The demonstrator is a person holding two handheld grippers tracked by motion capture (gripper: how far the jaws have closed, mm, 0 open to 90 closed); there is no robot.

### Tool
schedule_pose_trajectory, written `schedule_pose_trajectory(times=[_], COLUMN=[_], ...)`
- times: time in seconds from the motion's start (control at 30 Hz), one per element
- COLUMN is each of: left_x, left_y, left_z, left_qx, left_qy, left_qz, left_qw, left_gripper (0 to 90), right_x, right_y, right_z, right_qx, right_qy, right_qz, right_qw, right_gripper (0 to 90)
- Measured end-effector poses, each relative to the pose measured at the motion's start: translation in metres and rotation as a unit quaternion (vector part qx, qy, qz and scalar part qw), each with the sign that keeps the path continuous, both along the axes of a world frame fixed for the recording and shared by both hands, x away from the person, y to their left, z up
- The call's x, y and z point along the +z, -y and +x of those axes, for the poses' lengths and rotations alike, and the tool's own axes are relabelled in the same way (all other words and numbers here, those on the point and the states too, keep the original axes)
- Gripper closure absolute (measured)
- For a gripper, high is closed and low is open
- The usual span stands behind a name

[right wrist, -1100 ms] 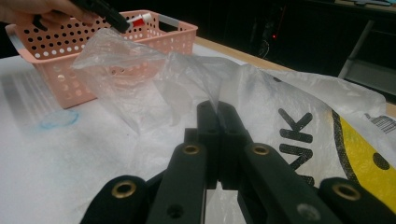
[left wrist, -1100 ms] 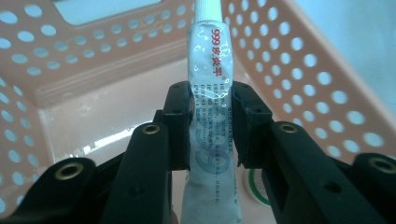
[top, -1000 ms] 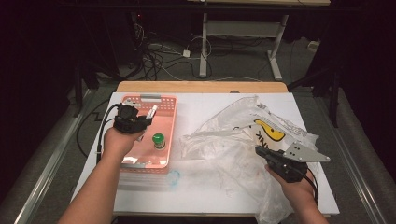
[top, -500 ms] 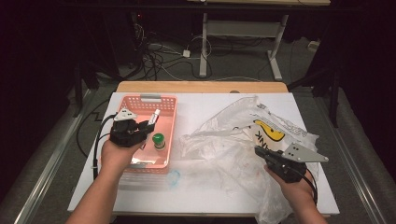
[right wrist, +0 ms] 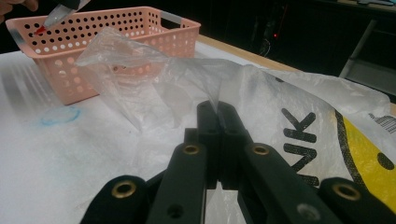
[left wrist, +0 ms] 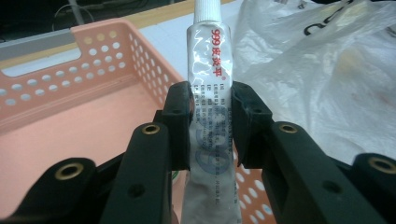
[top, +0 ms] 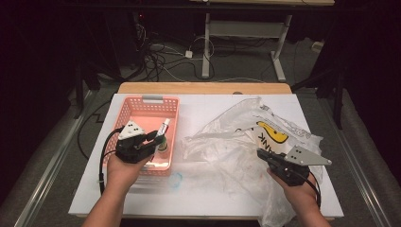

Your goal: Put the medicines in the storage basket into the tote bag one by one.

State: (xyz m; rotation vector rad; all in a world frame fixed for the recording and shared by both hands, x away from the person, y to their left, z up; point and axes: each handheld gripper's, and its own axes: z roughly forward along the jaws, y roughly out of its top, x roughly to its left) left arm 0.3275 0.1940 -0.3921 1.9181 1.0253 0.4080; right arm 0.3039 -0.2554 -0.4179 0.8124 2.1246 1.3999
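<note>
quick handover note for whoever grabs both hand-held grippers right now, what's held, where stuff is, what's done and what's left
Left hand-held gripper: shut on the ointment tube, held above the pink basket.
Right hand-held gripper: shut on a pinched fold of the clear plastic bag, holding part of it lifted off the white table.
A green-capped item lies in the basket beside the tube.
Done: tube gripped, bag edge gripped.
Left, likely: carry the tube across to the bag and put it in, then probably fetch the green-capped item.

I see a pink basket (top: 142, 111), a silver tube (left wrist: 210, 93) with red print, a clear bag (top: 246, 142) with yellow-black logo, a white worktop (top: 208, 106).
</note>
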Motion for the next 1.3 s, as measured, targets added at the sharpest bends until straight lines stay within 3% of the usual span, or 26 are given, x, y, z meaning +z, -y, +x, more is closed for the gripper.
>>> schedule_pose_trajectory(times=[0.2, 0.43, 0.73, 1.1, 1.3], left_x=[0.004, -0.002, -0.004, -0.007, -0.013], left_y=[0.008, 0.026, 0.053, 0.073, 0.085], left_z=[-0.01, -0.018, -0.026, -0.033, -0.034], left_qx=[-0.013, -0.041, -0.08, -0.11, -0.125], left_qy=[0.01, 0.001, 0.001, 0.007, 0.0], left_qz=[-0.007, -0.01, -0.017, -0.023, -0.018], left_qw=[0.9998, 0.9991, 0.9966, 0.9936, 0.992], left_gripper=[68.6, 68.6, 68.6, 68.6, 68.5], right_x=[-0.001, 0.0, 0.0, 0.002, 0.004], right_y=[0.0, -0.002, -0.003, -0.005, -0.006], right_z=[0.001, 0.0, 0.001, 0.001, 0.001], right_qx=[0.001, 0.004, 0.005, 0.006, 0.005], right_qy=[-0.004, 0.0, -0.003, 0.002, 0.004], right_qz=[0.002, 0.004, 0.005, 0.007, 0.009], right_qw=[1.0, 1.0, 1.0, 1.0, 0.9999], right_gripper=[90.0, 90.0, 90.0, 90.0, 90.0])
